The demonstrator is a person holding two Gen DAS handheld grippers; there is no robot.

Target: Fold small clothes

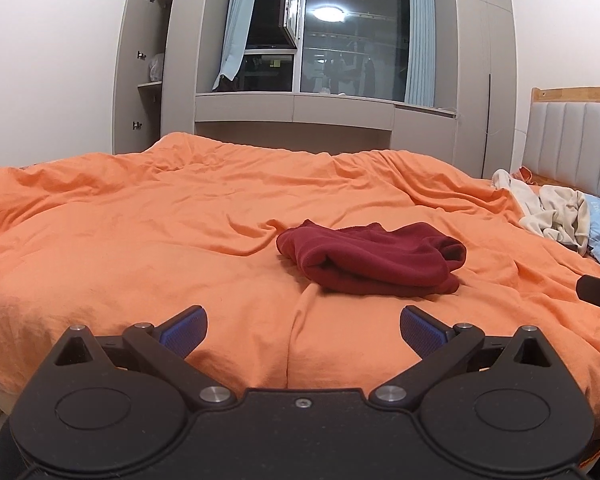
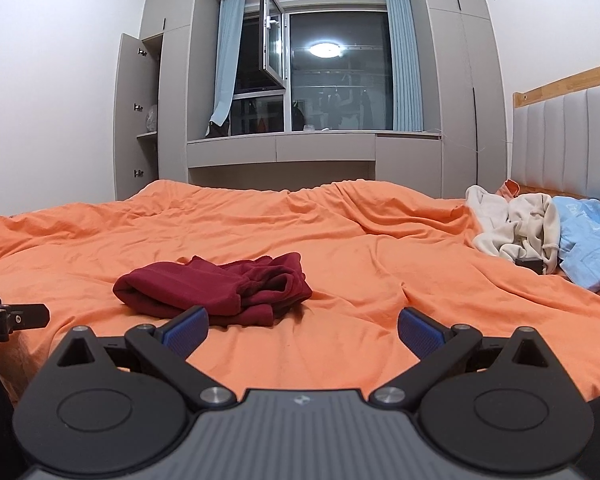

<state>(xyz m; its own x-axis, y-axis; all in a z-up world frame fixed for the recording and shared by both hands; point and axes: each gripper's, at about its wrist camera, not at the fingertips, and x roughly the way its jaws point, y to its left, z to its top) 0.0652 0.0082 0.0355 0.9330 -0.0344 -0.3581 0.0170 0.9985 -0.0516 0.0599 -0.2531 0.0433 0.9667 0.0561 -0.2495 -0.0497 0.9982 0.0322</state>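
Note:
A dark red garment [image 1: 374, 260] lies bunched and roughly folded on the orange bedspread [image 1: 140, 240], a little beyond my left gripper [image 1: 304, 328]. That gripper is open, its blue pads wide apart with nothing between them. In the right wrist view the same red garment [image 2: 216, 288] sits ahead and to the left of my right gripper [image 2: 303, 330], which is also open and holds nothing. Its left blue pad [image 2: 186, 330] overlaps the garment's near edge in the picture. The right gripper's tip [image 1: 598, 294] shows at the left view's right edge.
A heap of cream clothes [image 2: 516, 228] and a light blue garment [image 2: 588, 244] lie at the right by the padded headboard [image 2: 568, 140]. A small black object [image 2: 530, 264] rests beside them. Grey wardrobes [image 2: 140, 112] and a window stand behind the bed.

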